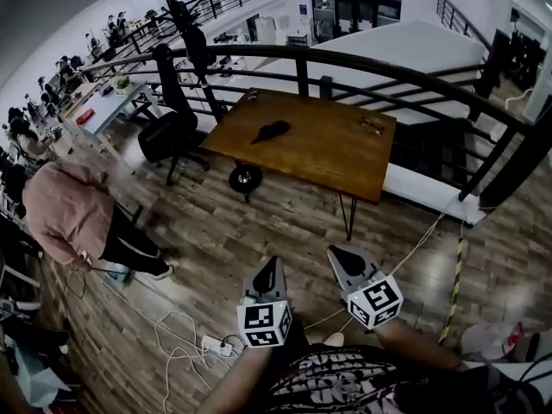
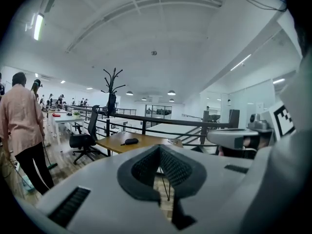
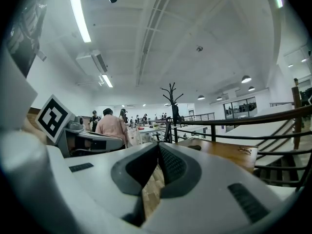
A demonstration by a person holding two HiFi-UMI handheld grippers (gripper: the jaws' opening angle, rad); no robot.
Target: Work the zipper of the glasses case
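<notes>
Glasses case (image 1: 272,131), dark and closed, lies on the wooden table (image 1: 328,158), well apart from the 2 grippers and ahead of where they point. Left gripper (image 1: 270,266) and right gripper (image 1: 341,254) hang side by side above the plank floor (image 1: 259,222), each with jaws pressed together on nothing.

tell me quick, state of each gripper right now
Left gripper: closed, holding nothing.
Right gripper: closed, holding nothing.
</notes>
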